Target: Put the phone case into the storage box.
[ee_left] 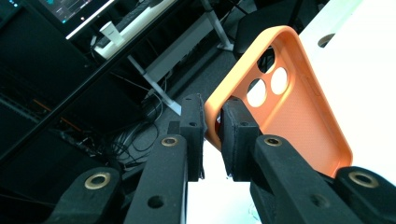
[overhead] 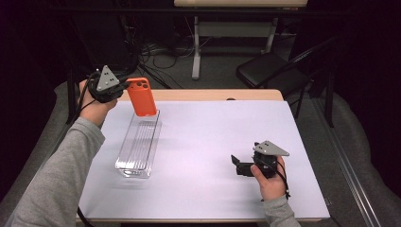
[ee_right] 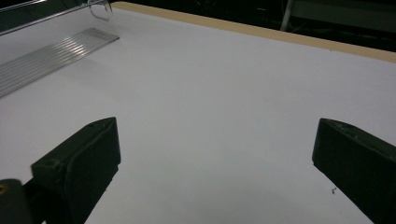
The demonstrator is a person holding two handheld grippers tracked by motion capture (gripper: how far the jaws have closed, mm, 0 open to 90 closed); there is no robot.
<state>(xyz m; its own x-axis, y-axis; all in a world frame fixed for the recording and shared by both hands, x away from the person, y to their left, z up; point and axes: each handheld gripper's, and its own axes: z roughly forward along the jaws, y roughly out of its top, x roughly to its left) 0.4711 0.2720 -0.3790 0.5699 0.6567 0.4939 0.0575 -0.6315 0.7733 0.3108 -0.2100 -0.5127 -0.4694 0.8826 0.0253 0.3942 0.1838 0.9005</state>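
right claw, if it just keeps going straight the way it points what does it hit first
Probably nothing soon: the open right claw points across bare white table. The clear tray sits off to one side of that line, though depth is hard to judge.

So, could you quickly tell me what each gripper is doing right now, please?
Left gripper: shut on the edge of the orange case, held above the clear tray.
Right gripper: open, holding nothing, low over the table.

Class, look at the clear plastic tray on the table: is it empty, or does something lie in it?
Empty. The clear tray shows only its ribbed floor; the orange phone case hangs above its far end, pinched in the left claw.
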